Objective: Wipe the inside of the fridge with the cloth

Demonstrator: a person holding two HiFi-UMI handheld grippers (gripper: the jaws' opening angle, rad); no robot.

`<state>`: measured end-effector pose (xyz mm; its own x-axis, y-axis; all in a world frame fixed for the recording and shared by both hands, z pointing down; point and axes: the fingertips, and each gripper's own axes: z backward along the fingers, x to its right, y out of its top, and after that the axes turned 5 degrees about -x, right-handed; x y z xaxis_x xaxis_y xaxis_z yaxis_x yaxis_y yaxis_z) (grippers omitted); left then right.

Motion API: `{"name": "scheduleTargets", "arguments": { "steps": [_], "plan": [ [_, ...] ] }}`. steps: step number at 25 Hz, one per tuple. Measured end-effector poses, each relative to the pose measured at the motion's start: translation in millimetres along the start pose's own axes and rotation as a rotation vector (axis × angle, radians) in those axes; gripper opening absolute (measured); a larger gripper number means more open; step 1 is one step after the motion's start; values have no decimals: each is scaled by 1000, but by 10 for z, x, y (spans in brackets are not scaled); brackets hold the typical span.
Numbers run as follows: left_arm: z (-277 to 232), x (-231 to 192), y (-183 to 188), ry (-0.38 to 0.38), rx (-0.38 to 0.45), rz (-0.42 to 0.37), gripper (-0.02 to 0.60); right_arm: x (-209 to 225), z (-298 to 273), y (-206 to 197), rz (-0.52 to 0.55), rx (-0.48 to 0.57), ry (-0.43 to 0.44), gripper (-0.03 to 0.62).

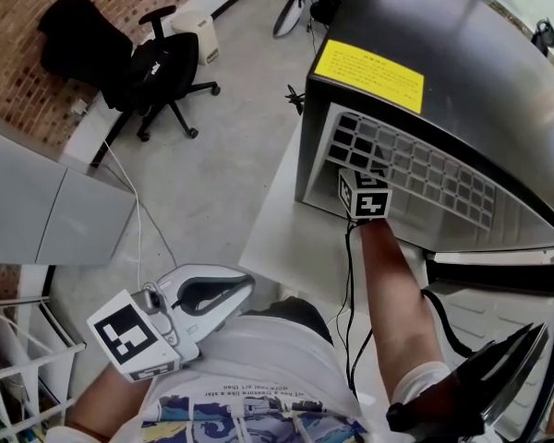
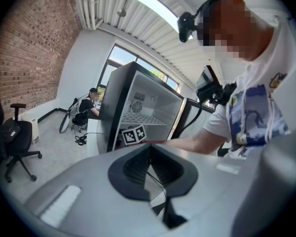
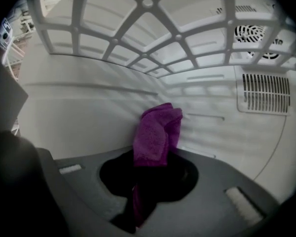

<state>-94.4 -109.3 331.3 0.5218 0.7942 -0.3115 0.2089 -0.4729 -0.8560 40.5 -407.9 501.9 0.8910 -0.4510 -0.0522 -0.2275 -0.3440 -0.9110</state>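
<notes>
A black mini fridge (image 1: 462,63) stands open on a white table (image 1: 282,233). My right arm reaches in under its white wire shelf (image 1: 415,178); only the right gripper's marker cube (image 1: 365,195) shows from above. Inside, my right gripper (image 3: 150,154) is shut on a purple cloth (image 3: 155,132), whose bunched end presses against the white inner wall (image 3: 89,112). The wire shelf (image 3: 148,28) runs overhead. My left gripper (image 1: 243,286) hangs low by my torso, away from the fridge, jaws shut and empty. The left gripper (image 2: 149,152) looks toward the fridge (image 2: 138,107).
The open fridge door (image 1: 499,372) sticks out at the lower right. A fan grille (image 3: 259,33) and a vent (image 3: 264,93) sit on the fridge's back wall. A black office chair (image 1: 162,67) and a grey cabinet (image 1: 46,210) stand on the floor to the left.
</notes>
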Motion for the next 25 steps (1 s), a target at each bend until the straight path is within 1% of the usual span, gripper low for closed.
{"name": "scheduleTargets", "arguments": {
  "steps": [8, 12, 25],
  "plan": [
    [72, 65, -21, -34, 12, -16, 5, -236, 169, 56, 22, 16, 50, 54],
    [134, 122, -64, -54, 13, -22, 6, -375, 299, -3, 28, 6, 64, 54],
    [427, 329, -295, -133, 2, -46, 6, -824, 704, -291, 7, -28, 60, 54]
  ]
}}
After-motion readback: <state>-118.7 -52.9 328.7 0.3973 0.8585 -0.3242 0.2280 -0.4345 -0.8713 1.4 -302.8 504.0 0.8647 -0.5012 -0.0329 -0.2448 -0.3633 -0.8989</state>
